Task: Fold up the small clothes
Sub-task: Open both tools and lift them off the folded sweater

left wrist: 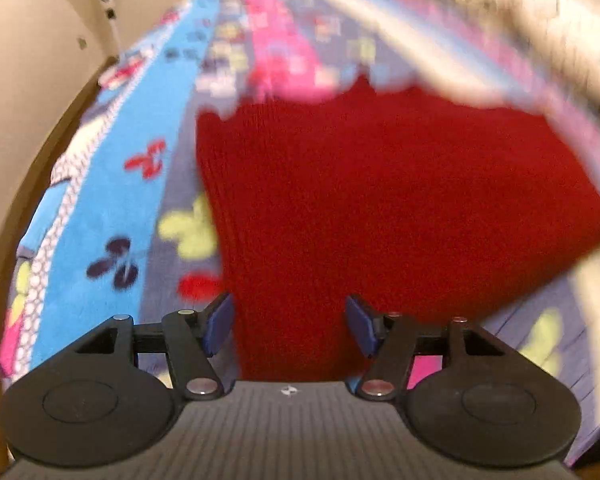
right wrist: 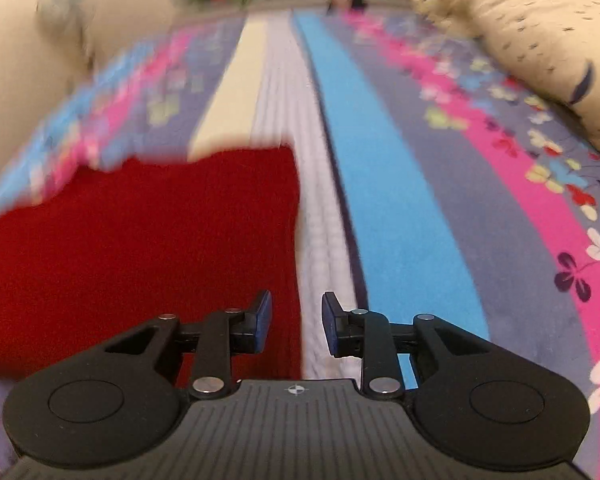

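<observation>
Bedspread [left wrist: 112, 200] in stripes of blue, pink, grey and white, scattered with butterflies, covers the bed, and a red knitted garment [left wrist: 380, 200] lies spread flat on it. In the right wrist view a cream pillow [right wrist: 540, 48] with small dark marks sits well beyond the garment, up at the bed's far right, with nothing between the two but open bedspread. A pale wall [left wrist: 28, 40] and a brown bed edge [left wrist: 40, 152] run along the side of the bed away from the pillow. Much of the far end of the bed is blurred.

The left tool [left wrist: 290, 328] hangs over the garment's near part with its jaws spread wide; red knit shows in the gap, but the blue pads [left wrist: 220, 320] press on nothing. The right tool [right wrist: 296, 322] hangs over the garment's straight edge, where red meets a white stripe of the bedspread; its jaws stand narrowly apart, released, and grip nothing. Whether either tool's fingertips touch the cloth cannot be told.
</observation>
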